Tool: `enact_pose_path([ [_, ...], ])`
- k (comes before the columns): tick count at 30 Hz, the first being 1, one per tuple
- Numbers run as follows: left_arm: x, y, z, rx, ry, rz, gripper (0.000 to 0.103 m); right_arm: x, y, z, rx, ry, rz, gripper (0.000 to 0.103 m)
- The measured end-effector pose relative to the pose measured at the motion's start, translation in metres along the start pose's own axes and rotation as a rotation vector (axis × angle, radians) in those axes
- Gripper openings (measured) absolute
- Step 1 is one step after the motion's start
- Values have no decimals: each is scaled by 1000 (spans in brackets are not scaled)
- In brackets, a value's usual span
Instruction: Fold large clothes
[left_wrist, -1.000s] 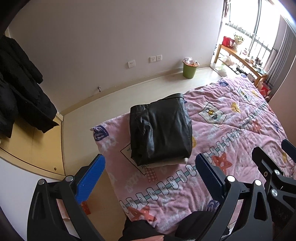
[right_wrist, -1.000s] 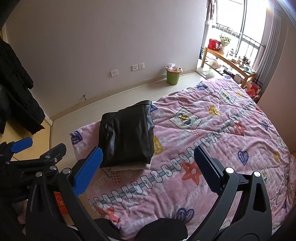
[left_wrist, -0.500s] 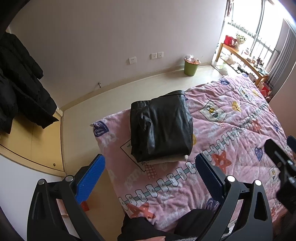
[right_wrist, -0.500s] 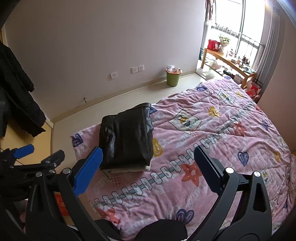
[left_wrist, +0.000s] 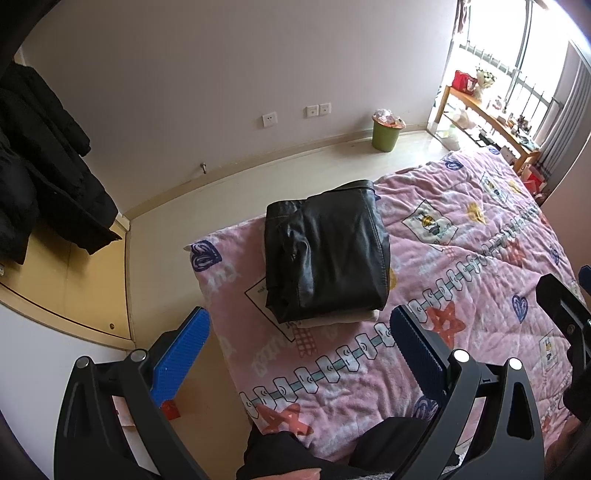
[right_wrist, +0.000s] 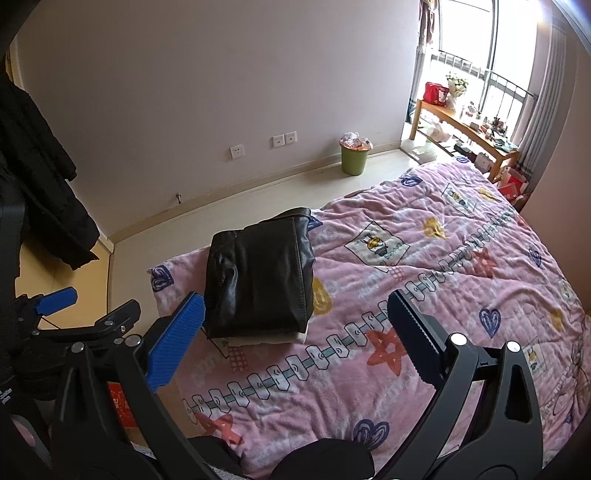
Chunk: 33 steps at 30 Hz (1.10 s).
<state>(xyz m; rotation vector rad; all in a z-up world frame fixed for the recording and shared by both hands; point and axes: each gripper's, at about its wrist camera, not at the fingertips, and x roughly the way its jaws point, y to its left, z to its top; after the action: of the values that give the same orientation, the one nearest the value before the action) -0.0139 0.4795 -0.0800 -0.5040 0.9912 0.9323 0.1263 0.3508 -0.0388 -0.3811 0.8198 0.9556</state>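
Near the bed's corner, a folded black leather jacket (left_wrist: 325, 258) is lying on the pink quilt (left_wrist: 461, 295), seemingly atop something pale; left gripper (left_wrist: 299, 350) and right gripper (right_wrist: 295, 339) are hovering, fingers spread, empty.

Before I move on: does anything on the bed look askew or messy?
Little stands out. The black leather garment lies folded in a compact stack on the pink quilt, on a pale folded item that peeks out beneath its near edge. Left gripper and right gripper are open and empty.

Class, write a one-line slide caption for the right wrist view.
Open right gripper above a pink quilt, facing a folded black leather jacket stacked on a pale garment.
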Motion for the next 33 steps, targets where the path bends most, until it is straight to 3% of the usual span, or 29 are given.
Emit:
enact_pose_path([
  [33, 13, -5, 7, 1, 29, 7, 95, 2, -2, -2, -5, 3, -3, 97],
])
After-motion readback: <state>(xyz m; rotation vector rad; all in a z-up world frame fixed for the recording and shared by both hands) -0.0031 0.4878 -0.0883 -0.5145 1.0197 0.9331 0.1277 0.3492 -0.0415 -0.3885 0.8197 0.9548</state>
